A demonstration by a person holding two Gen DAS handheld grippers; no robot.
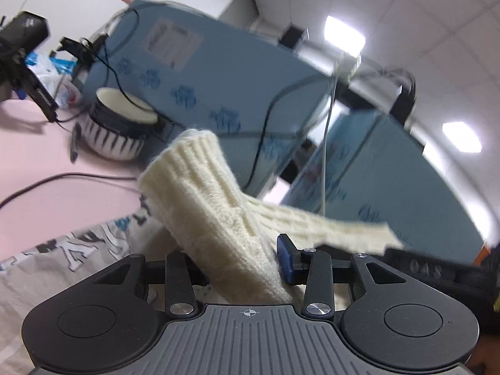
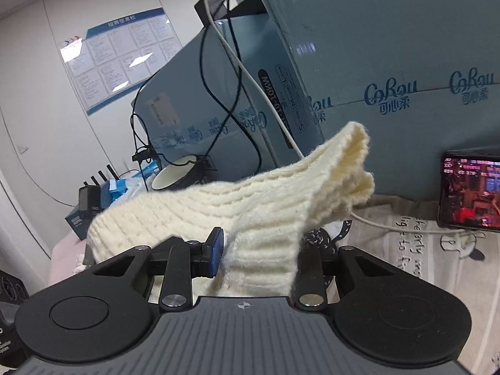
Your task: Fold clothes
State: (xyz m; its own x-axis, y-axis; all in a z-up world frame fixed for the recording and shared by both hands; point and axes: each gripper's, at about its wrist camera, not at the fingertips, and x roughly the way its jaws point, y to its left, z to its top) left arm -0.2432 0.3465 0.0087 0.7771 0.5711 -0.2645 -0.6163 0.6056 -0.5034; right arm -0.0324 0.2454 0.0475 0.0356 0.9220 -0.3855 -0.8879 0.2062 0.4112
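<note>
Knitwear is being lifted clear of the surface below as two handheld grippers are raising a cream ribbed garment (image 1: 215, 218) between them. The left gripper (image 1: 242, 265) is tilting upward, so its camera is taking in ceiling lights as well as the pink counter (image 1: 47, 162); its jaws are clamping a thick, rolled part of the knit, which is rising away from them toward a ribbed cuff. Only the blue pad (image 1: 286, 257) on the right jaw is showing, the other being hidden behind the wool. From there a flatter band of the garment is stretching off to the right, blurred at its far end.

The right gripper (image 2: 259, 256) is pointing forward and slightly up, its jaws pinching another fold of the same garment (image 2: 250, 206), with a blue pad (image 2: 217, 251) pressing against the knit on the left side and the right jaw buried under fabric. The cloth is fanning upward to the right into a doubled ribbed edge, hanging in the air in front of blue cardboard boxes (image 2: 390, 47). Below lies a printed grey cloth (image 2: 406, 250), with a phone (image 2: 468, 187) propped at the right showing a lit screen. A striped bowl (image 1: 115, 131) is sitting on the counter, near black cables (image 1: 62, 178).
</note>
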